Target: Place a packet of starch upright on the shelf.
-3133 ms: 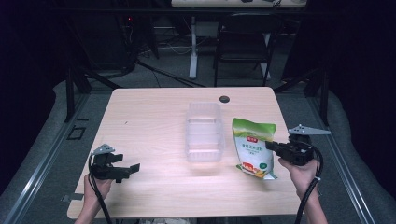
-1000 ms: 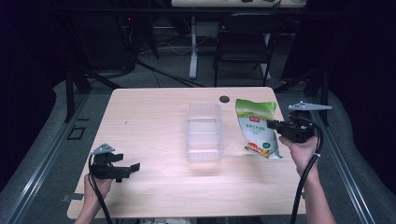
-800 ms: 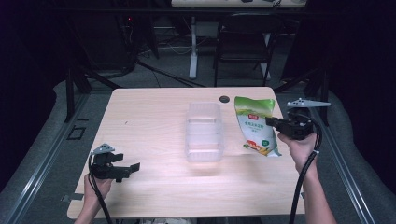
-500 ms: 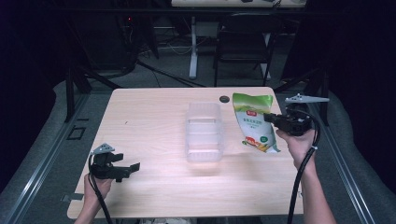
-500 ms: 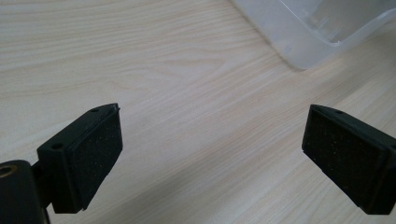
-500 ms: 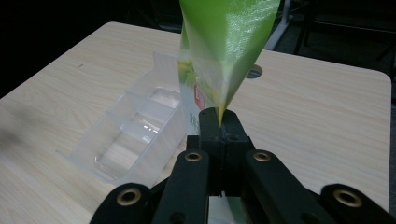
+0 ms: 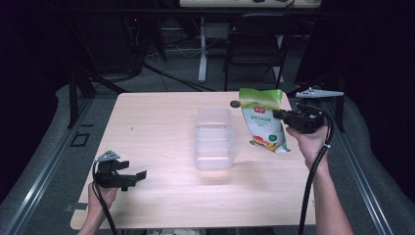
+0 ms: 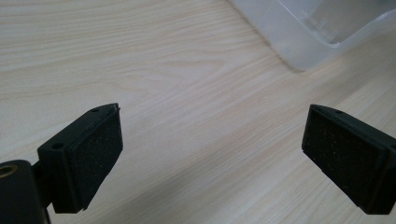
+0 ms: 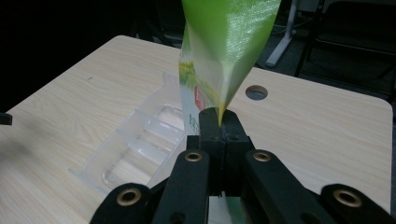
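Right gripper: we see jaws pinching the green plastic snack bag by its edge.
Left gripper: jaws spread.
Risk: we judge the bag may slip and miss the clear plastic tray.

The left tongs rest low at the near left part of the desk, held by the left hand, with the jaws spread wide apart and nothing between them. The right tongs are raised above the far right part of the desk, held level by the right hand, forearm extended forward. Their jaws are pressed together, pinching the edge of a green bag.
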`<control>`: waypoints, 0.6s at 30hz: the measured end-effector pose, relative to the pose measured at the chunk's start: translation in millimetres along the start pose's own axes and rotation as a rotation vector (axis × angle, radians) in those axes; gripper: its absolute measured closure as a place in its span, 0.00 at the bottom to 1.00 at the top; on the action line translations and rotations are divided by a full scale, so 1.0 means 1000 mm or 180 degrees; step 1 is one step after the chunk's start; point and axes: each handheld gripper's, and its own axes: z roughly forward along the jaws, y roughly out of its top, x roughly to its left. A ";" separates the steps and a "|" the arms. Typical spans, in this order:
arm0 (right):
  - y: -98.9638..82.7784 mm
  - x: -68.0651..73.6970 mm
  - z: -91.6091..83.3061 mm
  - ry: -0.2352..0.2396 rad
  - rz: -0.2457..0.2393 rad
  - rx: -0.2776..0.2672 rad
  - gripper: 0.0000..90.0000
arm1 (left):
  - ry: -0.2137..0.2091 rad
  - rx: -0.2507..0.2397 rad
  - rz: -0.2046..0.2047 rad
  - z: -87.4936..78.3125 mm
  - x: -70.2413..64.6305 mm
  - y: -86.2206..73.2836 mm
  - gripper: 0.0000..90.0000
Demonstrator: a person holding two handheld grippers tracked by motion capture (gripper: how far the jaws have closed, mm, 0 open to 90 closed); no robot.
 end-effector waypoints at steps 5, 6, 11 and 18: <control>0.007 0.003 0.000 0.0016 -0.0027 -0.0015 1.00 | -0.0003 -0.0002 0.0000 0.000 0.000 0.000 0.06; 0.010 0.003 -0.001 0.0023 -0.0044 -0.0021 1.00 | -0.0004 -0.0002 0.0000 0.000 0.000 0.000 0.06; 0.020 0.008 -0.002 0.0033 -0.0102 -0.0036 1.00 | -0.0001 -0.0007 0.0007 0.000 0.000 0.000 0.06; 0.033 0.016 0.000 0.0070 -0.0155 -0.0081 1.00 | -0.0012 0.0002 -0.0003 0.000 0.000 0.000 0.06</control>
